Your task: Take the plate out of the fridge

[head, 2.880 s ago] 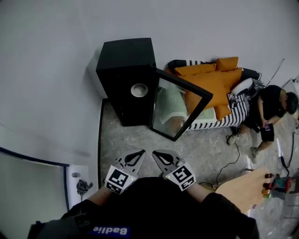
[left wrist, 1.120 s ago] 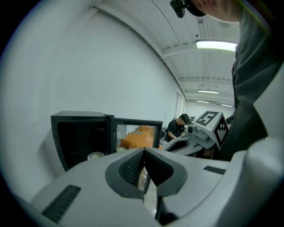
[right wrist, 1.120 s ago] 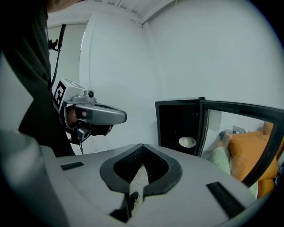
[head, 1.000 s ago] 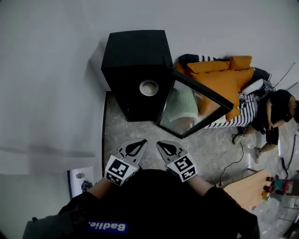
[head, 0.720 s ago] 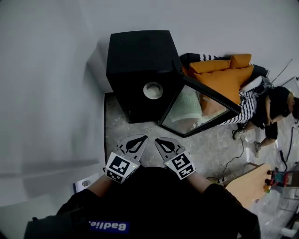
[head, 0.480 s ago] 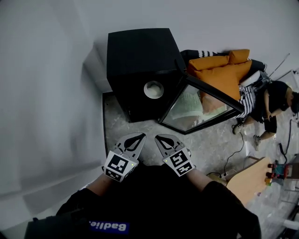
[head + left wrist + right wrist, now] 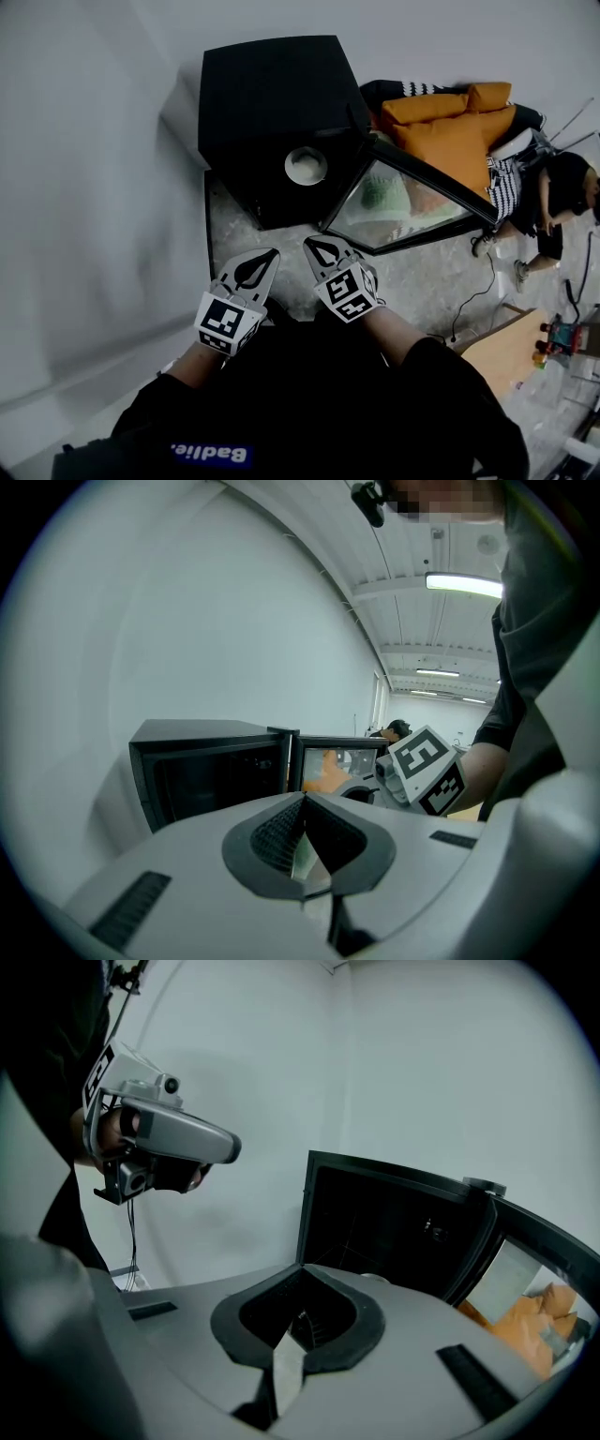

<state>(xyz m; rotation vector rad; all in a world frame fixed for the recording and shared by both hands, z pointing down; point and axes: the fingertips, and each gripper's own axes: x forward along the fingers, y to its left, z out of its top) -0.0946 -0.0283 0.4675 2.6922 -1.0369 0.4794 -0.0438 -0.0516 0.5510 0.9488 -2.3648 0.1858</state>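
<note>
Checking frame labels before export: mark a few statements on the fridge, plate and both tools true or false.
1. The door of the fridge stands open. True.
2. The right tool holds the plate. False: it is shut and empty; the plate sits inside the fridge.
3. The left tool is shut with nothing between its jaws. True.
4. The fridge stands on a table. False: it stands on the floor by the wall.
</note>
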